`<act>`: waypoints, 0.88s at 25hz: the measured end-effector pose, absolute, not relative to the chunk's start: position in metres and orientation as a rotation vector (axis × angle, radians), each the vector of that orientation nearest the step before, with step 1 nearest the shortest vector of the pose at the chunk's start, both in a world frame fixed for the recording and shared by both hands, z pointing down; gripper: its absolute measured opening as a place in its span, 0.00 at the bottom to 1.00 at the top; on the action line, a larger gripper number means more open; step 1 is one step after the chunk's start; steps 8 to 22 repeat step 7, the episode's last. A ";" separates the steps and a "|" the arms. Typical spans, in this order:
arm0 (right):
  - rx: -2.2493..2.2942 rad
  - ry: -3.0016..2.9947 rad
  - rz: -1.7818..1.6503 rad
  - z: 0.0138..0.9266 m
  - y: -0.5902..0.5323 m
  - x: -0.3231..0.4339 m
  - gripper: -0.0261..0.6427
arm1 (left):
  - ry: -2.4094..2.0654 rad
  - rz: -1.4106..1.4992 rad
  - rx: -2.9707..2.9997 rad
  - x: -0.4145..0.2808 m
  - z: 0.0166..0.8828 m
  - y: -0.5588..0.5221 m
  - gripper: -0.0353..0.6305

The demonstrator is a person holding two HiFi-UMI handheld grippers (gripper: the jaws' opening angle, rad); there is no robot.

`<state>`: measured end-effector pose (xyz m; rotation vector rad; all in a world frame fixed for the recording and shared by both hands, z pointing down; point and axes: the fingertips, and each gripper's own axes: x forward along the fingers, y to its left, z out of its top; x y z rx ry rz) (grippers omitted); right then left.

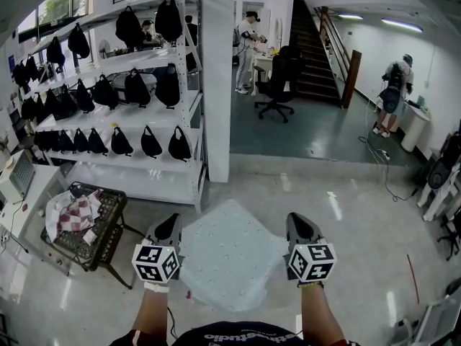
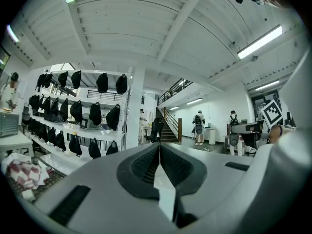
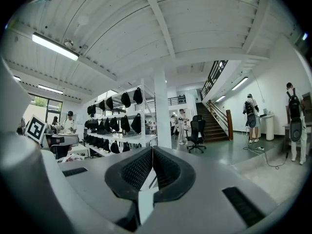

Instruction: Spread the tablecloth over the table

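Note:
In the head view a pale, faintly dotted tablecloth [image 1: 229, 254] hangs stretched between my two grippers, above the floor and close in front of me. My left gripper [image 1: 173, 222] is shut on the cloth's left edge. My right gripper [image 1: 295, 219] is shut on its right edge. In the left gripper view the left gripper [image 2: 159, 147] has its jaws together, with a thin white strip of cloth [image 2: 165, 189] pinched between them. The right gripper view shows the same for the right gripper [image 3: 152, 152], with a sliver of cloth [image 3: 145, 204] in the jaws. No table shows in any view.
A black wire basket [image 1: 101, 229] holding a checked cloth stands at my left on a stand. Behind it is white shelving [image 1: 137, 121] with several black bags, then a white pillar [image 1: 218, 85]. An office chair [image 1: 279, 81], stairs [image 1: 317, 49] and standing people lie farther back.

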<state>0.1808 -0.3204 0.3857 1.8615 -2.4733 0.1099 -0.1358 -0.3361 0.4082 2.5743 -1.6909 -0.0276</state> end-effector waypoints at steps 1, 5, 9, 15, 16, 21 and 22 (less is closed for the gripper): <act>1.860 -2.470 0.109 0.386 -0.321 0.181 0.08 | -1.691 -0.027 2.575 -0.136 0.408 -0.336 0.09; 1.858 -2.454 0.113 0.390 -0.322 0.186 0.08 | -1.690 -0.024 2.573 -0.134 0.408 -0.337 0.09; 1.860 -2.450 0.118 0.391 -0.321 0.188 0.08 | -1.688 -0.021 2.570 -0.133 0.409 -0.338 0.09; 1.860 -2.450 0.118 0.391 -0.321 0.188 0.08 | -1.688 -0.021 2.570 -0.133 0.409 -0.338 0.09; 1.860 -2.450 0.118 0.391 -0.321 0.188 0.08 | -1.688 -0.021 2.570 -0.133 0.409 -0.338 0.09; 1.860 -2.450 0.118 0.391 -0.321 0.188 0.08 | -1.688 -0.021 2.570 -0.133 0.409 -0.338 0.09; 1.860 -2.450 0.118 0.391 -0.321 0.188 0.08 | -1.688 -0.021 2.570 -0.133 0.409 -0.338 0.09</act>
